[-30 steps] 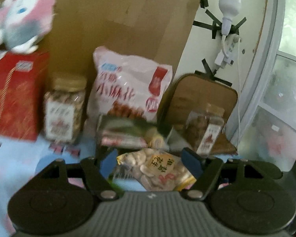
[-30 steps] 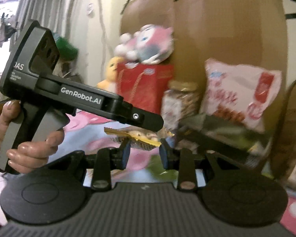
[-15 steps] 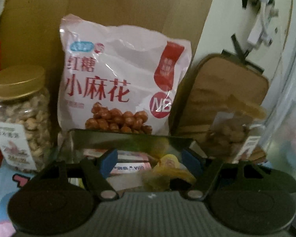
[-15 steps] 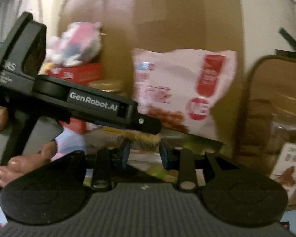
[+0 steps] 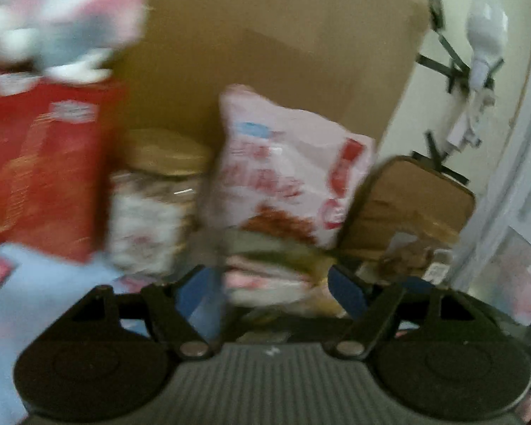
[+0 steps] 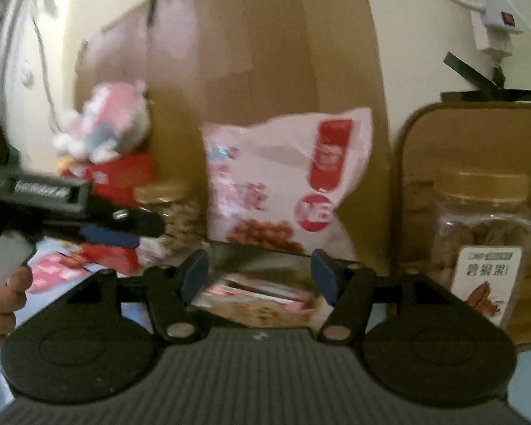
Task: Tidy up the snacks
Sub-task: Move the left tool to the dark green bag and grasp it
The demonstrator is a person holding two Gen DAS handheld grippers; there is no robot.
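A pink-and-white snack bag (image 5: 286, 173) leans on a cardboard sheet; it also shows in the right wrist view (image 6: 283, 180). Below it lies a low stack of flat snack packets (image 5: 269, 276), also in the right wrist view (image 6: 258, 297). A gold-lidded nut jar (image 5: 152, 205) stands left of the bag. Another jar (image 6: 481, 244) stands at the right. My left gripper (image 5: 270, 288) is open and empty, just before the packets. My right gripper (image 6: 258, 276) is open and empty, with the packets between its blue pads. The left gripper's body (image 6: 70, 219) shows at the left of the right wrist view.
A red gift box (image 5: 42, 173) with a plush toy (image 5: 63, 21) on top stands at the left. A brown pouch (image 5: 407, 209) leans behind the right jar. A large cardboard sheet (image 5: 283, 53) backs everything. A power strip (image 6: 492, 10) hangs on the wall.
The left gripper has pulled back and swung left; the view is blurred and the yellow nut packet no longer sits between its pads. The right gripper has opened wide and come closer to the packets.
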